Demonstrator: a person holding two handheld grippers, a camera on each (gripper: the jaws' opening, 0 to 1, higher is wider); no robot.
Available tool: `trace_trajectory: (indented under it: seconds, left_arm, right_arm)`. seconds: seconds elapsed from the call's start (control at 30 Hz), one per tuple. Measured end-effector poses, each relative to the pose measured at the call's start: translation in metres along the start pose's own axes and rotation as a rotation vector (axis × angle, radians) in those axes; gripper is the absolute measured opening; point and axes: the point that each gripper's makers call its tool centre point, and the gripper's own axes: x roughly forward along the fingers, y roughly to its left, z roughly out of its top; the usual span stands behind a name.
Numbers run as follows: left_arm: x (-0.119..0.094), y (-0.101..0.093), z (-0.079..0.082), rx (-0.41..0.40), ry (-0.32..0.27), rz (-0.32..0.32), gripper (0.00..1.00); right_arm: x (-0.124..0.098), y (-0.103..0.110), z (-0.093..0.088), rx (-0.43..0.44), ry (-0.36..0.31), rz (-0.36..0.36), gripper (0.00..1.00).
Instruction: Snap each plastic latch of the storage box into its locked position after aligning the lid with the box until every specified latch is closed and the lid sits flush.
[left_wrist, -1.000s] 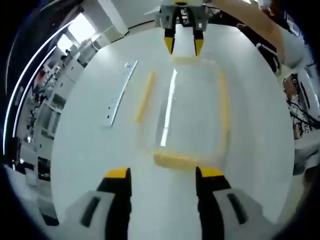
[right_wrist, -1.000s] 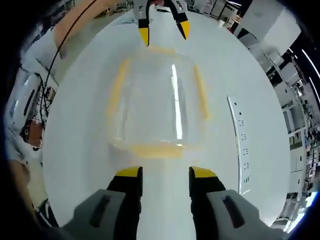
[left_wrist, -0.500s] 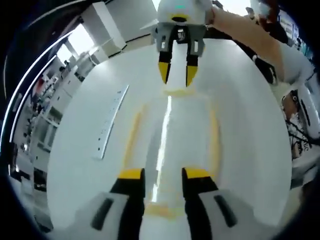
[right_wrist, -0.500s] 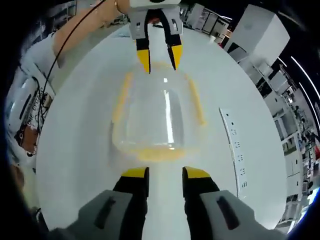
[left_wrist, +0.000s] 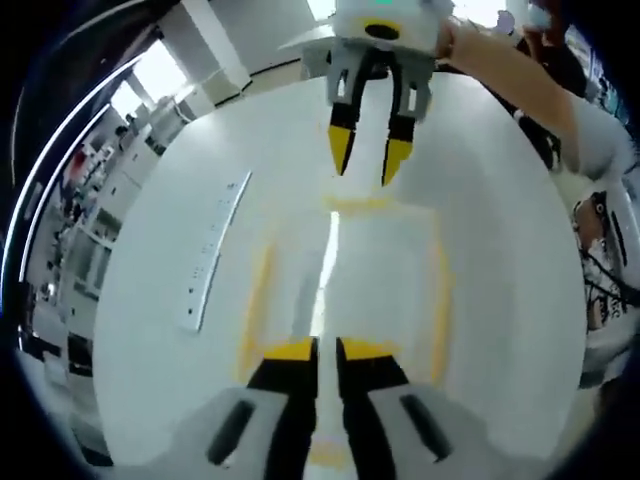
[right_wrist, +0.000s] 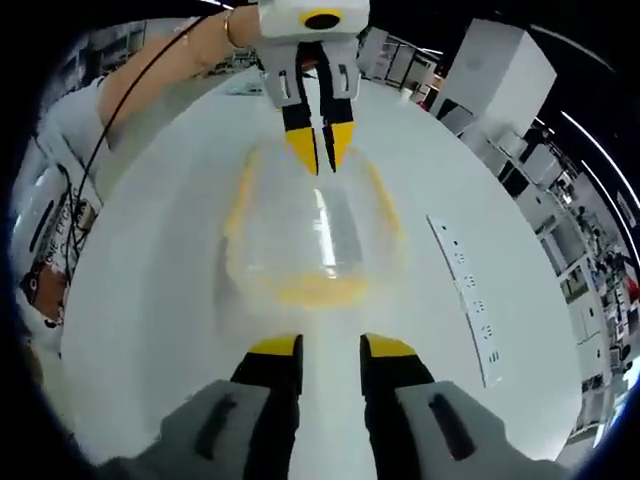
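- Jaws of the left gripper (left_wrist: 315, 349) nearly pressed together in the left gripper view, only a thin slit between the yellow tips, hanging over the near end of the storage box (left_wrist: 340, 280).
- Same gripper seen head-on in the right gripper view (right_wrist: 320, 146), tips almost meeting above the far end of the box; whether they touch the lid cannot be told.
- Jaws of the right gripper (right_wrist: 330, 347) spread, a clear gap of white counter (right_wrist: 150, 330) between the tips, just short of the box's near yellow latch (right_wrist: 312, 291), not touching it.
- From the left gripper view, right gripper (left_wrist: 368, 158) coming in at the top, jaws apart and angled down toward the far yellow latch (left_wrist: 358, 204), a small gap left above it.
- Storage box (right_wrist: 312, 235) clear, lying in the middle of the counter between the two grippers, yellow latches along its long sides and at both ends; blur hides whether any is snapped down.
- Right gripper view gives the box's rounded transparent body and a bright glare stripe along the lid; left gripper view flattens it to yellow lines.
- White power strip (left_wrist: 210, 255) lying on the counter well apart from the box, also visible in the right gripper view (right_wrist: 463, 298).
- A bare forearm (right_wrist: 165, 65) behind the left gripper in the right gripper view.
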Motion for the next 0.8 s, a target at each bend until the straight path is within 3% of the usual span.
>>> trace_trajectory:
  seconds: [0.03, 0.17, 0.37, 0.5, 0.57, 0.8]
  left_arm:
    - [0.001, 0.001, 0.004, 0.004, -0.009, 0.004, 0.0]
    - [0.004, 0.001, 0.003, -0.002, 0.055, -0.001, 0.0]
    - [0.006, 0.001, 0.001, -0.025, 0.13, -0.013, 0.0]
    - [0.004, 0.001, -0.002, -0.052, 0.122, -0.029, 0.0]
    - [0.003, 0.0, -0.002, -0.063, 0.113, -0.033, 0.0]
    - [0.0, -0.004, -0.003, -0.064, 0.11, -0.037, 0.0]
  right_arm:
    - [0.0, -0.001, 0.0, 0.002, -0.006, -0.001, 0.16]
    - [0.003, -0.002, 0.002, 0.037, -0.046, -0.002, 0.15]
    - [0.012, -0.004, 0.002, 0.044, -0.032, -0.011, 0.15]
    - [0.018, -0.001, 0.007, 0.032, -0.03, 0.008, 0.11]
    - [0.021, 0.0, 0.012, 0.013, -0.029, 0.0, 0.01]
    - [0.033, 0.007, 0.02, -0.05, 0.02, -0.043, 0.0]
